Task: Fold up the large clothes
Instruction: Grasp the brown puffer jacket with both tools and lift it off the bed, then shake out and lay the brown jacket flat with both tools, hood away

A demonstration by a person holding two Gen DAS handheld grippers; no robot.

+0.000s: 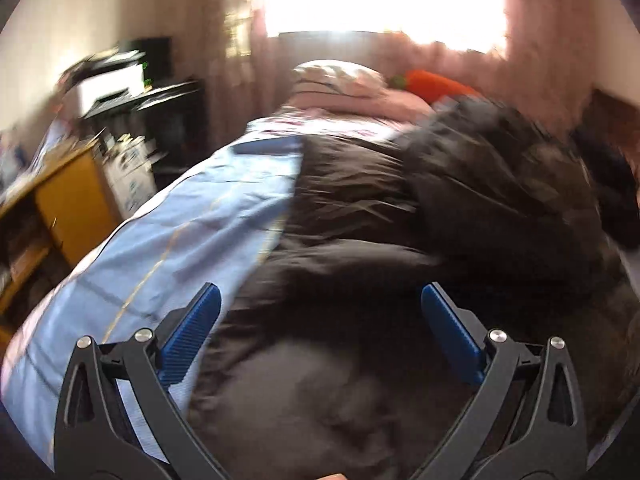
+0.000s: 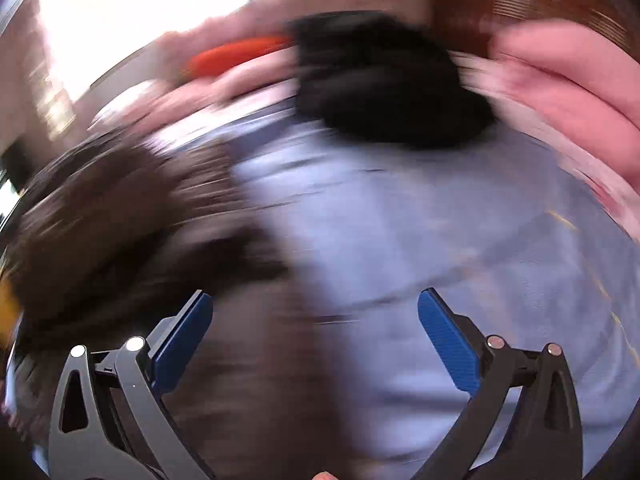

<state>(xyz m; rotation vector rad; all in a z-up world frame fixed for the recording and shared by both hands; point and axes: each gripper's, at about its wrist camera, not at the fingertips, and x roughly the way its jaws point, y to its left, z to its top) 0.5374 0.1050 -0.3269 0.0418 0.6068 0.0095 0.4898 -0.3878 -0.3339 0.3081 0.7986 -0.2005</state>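
A large dark brown garment lies spread and rumpled on the light blue bedsheet. My left gripper is open and empty, held just above the garment's near part. In the right wrist view the same brown garment lies at the left on the blue sheet. My right gripper is open and empty above the garment's edge where it meets the sheet. Both views are motion-blurred.
A black bundle of cloth lies on the sheet near pink bedding. Pillows and an orange plush lie at the bed's head. A yellow wooden desk and a printer stand left of the bed.
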